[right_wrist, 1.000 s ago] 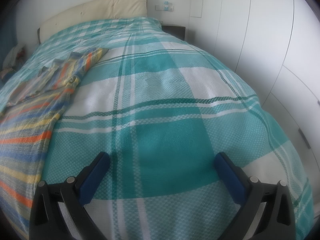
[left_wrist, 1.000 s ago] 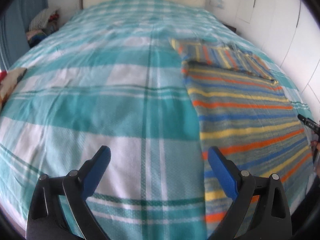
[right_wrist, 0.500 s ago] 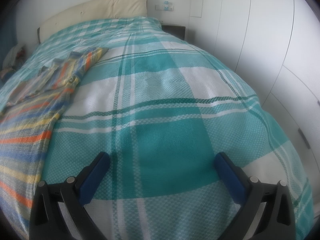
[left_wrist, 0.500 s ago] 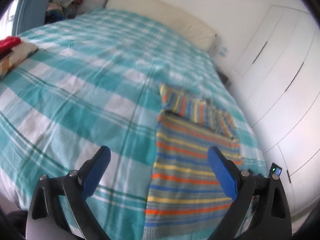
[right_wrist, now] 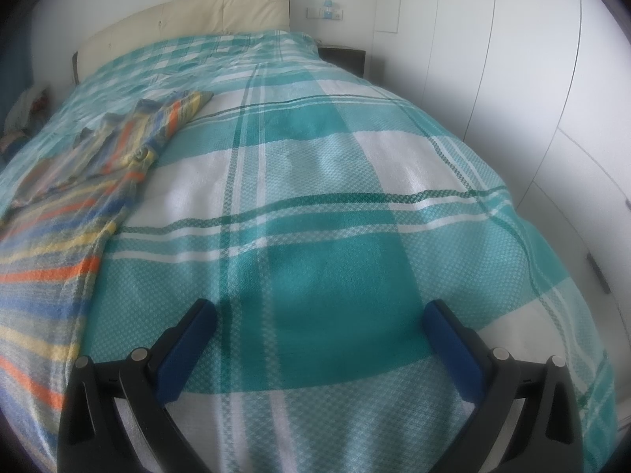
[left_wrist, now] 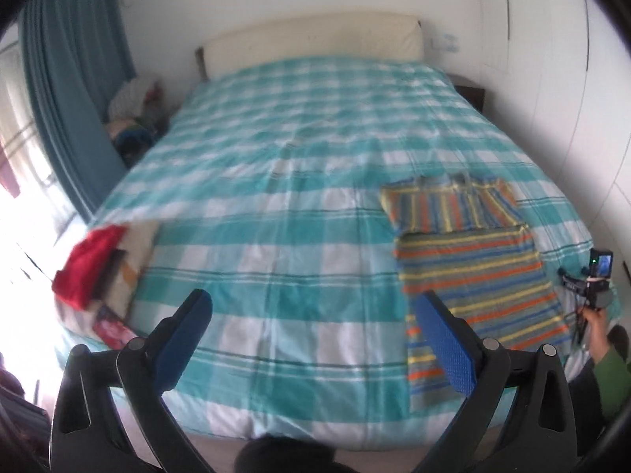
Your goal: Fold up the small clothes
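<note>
Left wrist camera gives me a raised look over the whole bed [left_wrist: 299,205], covered in a teal-and-white checked blanket. My left gripper [left_wrist: 313,315] hangs above the near edge with its blue fingers [left_wrist: 185,339] spread wide and nothing between them. The striped shirt [left_wrist: 473,272], banded in orange, yellow and blue, lies flat on the right side of the bed; its far part is folded across, so the stripes there run the other way. At the far right edge I see a hand [left_wrist: 595,321] in a green sleeve [left_wrist: 613,378] holding the other gripper's body, a small lit screen on it. On the left edge of the bed sits a red cloth [left_wrist: 88,264] on a pile of other items. A cream headboard [left_wrist: 311,41] and a teal curtain [left_wrist: 75,90] stand at the far end.

From the right wrist view, my right gripper [right_wrist: 321,337] sits low over the blanket, jaws fully apart and empty. The shirt [right_wrist: 67,213] lies to its left, well clear of the fingers [right_wrist: 453,351]. White cupboard doors [right_wrist: 512,59] line the right wall.
</note>
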The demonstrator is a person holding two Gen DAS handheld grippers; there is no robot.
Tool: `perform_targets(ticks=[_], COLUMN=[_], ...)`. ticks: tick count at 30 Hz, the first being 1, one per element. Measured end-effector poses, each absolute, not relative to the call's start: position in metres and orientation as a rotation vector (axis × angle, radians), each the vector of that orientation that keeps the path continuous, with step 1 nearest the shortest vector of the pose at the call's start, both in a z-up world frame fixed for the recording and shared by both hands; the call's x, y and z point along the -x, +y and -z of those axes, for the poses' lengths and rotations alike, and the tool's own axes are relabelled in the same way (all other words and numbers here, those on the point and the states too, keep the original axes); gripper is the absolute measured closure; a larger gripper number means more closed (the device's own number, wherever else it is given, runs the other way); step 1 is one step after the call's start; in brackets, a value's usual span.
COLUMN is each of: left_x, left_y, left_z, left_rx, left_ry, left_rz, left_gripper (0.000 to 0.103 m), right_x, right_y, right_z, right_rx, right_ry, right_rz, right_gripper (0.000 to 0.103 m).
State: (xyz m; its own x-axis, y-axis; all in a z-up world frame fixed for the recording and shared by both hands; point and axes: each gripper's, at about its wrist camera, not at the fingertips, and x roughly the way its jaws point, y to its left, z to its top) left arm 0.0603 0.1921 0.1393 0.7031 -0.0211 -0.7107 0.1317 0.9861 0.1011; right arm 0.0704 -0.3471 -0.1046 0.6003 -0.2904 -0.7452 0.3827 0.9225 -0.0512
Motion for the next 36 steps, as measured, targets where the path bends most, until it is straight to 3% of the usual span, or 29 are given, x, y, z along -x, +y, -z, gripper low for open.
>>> perform_targets(ticks=[5,11,18,28,36], left_x=[-0.097,-0.098,-0.096,-0.107,-0.097], left_y=[0.168,0.167,0.17,0.178,0.191], left_z=[-0.002,0.076,0.078,0.088,0.079], left_rx=[0.003,0.146,0.16,0.274,0.234], left_ry=[0.813,0.687,0.686,0.822,0.955], left_rz=[0.108,0.056,0.123,0.178,0.28], left_gripper=[0.002,0.002,0.002,0.002,0.002], right_x=[-0.07,-0.069,-0.069,-0.069,-0.022], right_y=[-0.348,-0.348,-0.348,-0.35,-0.344], right_z=[0.105,0.104,0.103,0.102,0.03], right_rx=[-0.13,-0.128,-0.126,-0.139,-0.224], right_ry=[0.837,0.837,0.837,0.837,0.825], right_rz=[0.382,0.385,0.386,0.375,0.139], right_gripper=[0.0,0.0,0.0,0.0,0.001])
